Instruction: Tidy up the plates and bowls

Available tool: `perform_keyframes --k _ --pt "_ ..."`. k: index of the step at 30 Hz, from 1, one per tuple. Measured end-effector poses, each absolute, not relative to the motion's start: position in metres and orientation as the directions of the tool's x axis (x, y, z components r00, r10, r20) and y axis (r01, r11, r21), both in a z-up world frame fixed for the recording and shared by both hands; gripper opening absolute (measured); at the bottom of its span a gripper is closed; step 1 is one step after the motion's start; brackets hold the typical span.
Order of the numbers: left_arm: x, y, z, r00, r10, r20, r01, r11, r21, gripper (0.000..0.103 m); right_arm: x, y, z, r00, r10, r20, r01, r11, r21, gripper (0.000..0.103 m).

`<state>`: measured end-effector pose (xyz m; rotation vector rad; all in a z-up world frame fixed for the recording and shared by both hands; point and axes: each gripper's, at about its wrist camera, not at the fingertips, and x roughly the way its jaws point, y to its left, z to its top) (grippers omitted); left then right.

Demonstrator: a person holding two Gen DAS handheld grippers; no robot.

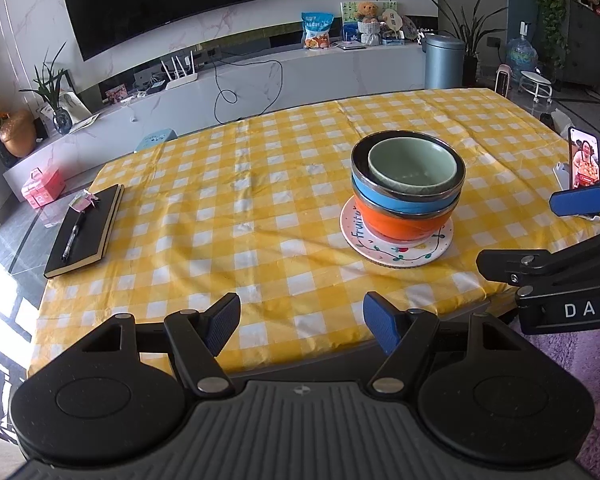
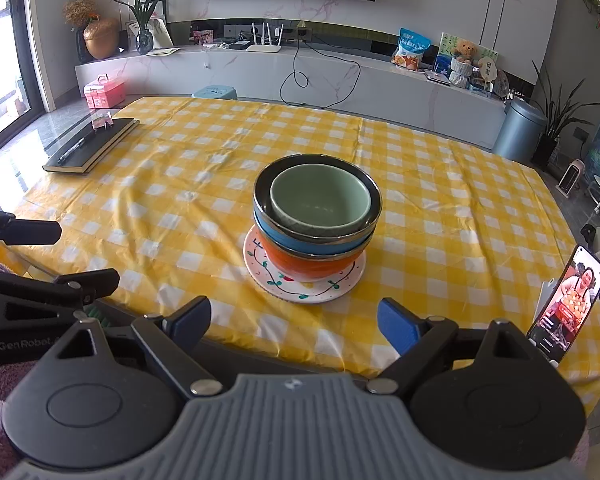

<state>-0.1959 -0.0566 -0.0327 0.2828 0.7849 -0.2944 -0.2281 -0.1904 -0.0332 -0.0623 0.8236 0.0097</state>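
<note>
A stack stands on the yellow checked tablecloth (image 1: 240, 208) (image 2: 440, 208): a pale green bowl (image 1: 414, 168) (image 2: 320, 198) nested in a blue bowl (image 1: 400, 202) (image 2: 296, 242), that in an orange bowl (image 1: 396, 226) (image 2: 300, 266), all on a white plate (image 1: 400, 254) (image 2: 300, 292) with painted vines. My left gripper (image 1: 300, 322) hangs open over the table's near edge, left of the stack, nothing between its blue pads. My right gripper (image 2: 294, 322) is open too, just in front of the plate, empty. The right gripper (image 1: 548, 232) shows at the right edge of the left wrist view.
A black notebook (image 1: 84, 232) (image 2: 92, 146) with a pen lies at the table's left end. A phone (image 1: 584, 164) (image 2: 564, 304) stands propped at the right end, screen lit. Behind the table are a TV bench, a grey bin (image 1: 444, 62) and plants.
</note>
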Motion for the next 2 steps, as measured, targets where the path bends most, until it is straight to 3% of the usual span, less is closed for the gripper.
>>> perform_keyframes --k 2 --pt "-0.1959 -0.0566 -0.0327 0.671 -0.153 -0.725 0.362 0.922 0.14 0.083 -0.2281 -0.1905 -0.0333 0.68 -0.015 -0.734 -0.033 0.998 -0.052 0.09"
